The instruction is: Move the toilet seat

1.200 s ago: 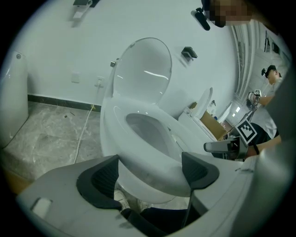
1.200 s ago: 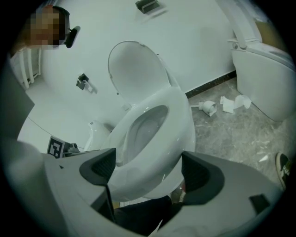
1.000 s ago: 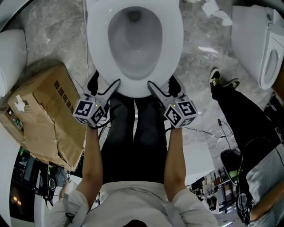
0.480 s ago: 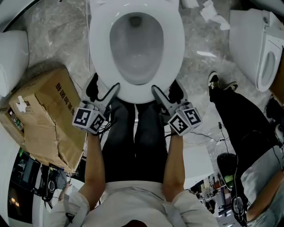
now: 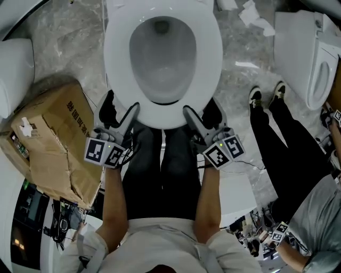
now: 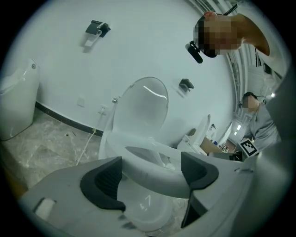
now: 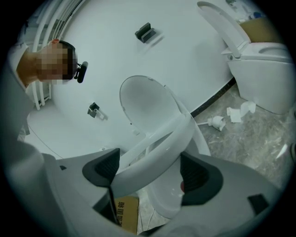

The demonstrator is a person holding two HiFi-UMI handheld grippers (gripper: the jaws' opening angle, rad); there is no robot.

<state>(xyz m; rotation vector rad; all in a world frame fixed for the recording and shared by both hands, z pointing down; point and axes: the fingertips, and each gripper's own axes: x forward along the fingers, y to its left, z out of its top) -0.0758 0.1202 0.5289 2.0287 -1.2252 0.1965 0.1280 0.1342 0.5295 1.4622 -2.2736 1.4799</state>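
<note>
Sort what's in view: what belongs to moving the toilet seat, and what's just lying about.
Job: toilet seat, raised off the toilet bowl; left gripper and right gripper, seat between the fingers of each, the right's having just closed further.
Lying about: cardboard box; crumpled paper; second toilet.

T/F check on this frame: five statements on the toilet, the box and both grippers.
1. The toilet lid stands upright. True.
2. The toilet seat lies flat on the bowl. False: its front is raised off the bowl.
3. The right gripper is empty. False: its jaws, which have just closed further, clamp the seat's front rim.
4. A cardboard box sits left of the bowl in the head view. True.
5. The left gripper hangs clear of the seat. False: its jaws grip the rim too.
</note>
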